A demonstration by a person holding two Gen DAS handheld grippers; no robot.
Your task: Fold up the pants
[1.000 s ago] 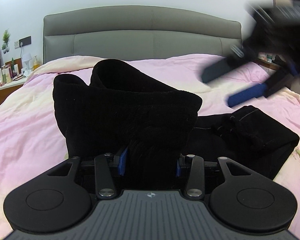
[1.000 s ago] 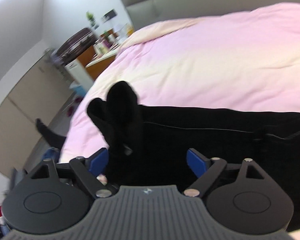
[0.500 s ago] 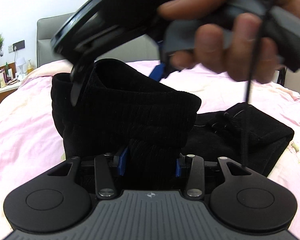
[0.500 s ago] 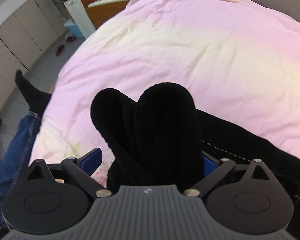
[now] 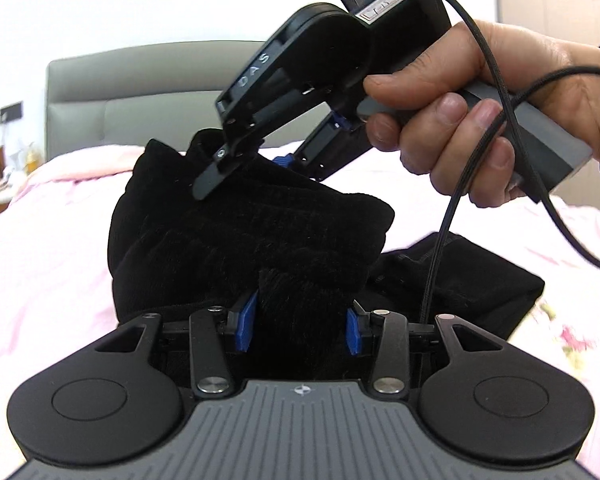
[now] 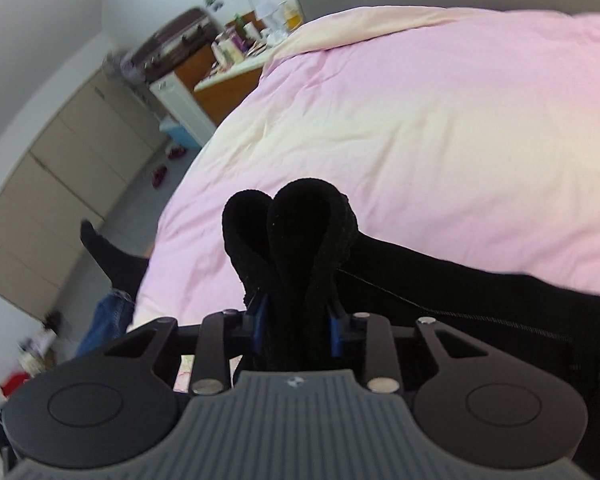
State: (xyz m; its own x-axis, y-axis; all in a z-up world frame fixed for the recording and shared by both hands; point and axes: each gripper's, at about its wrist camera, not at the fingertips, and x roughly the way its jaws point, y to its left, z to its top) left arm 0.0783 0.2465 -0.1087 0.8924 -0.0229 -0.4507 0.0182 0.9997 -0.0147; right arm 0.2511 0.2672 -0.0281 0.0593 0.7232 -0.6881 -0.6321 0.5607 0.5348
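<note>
With the black pants (image 5: 244, 240) bunched on the pink bed (image 6: 440, 120), our left gripper (image 5: 300, 328) clamps one fold, our right gripper (image 6: 298, 322) has just closed onto another, so next we must lift both evenly.

Letters "DAS" stand on the right hand-held gripper (image 5: 244, 168); its white label seems unreadable.

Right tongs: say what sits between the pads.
A bunched double fold of the black pants, pinched between the right tongs' pads, shown in the right wrist view.
</note>
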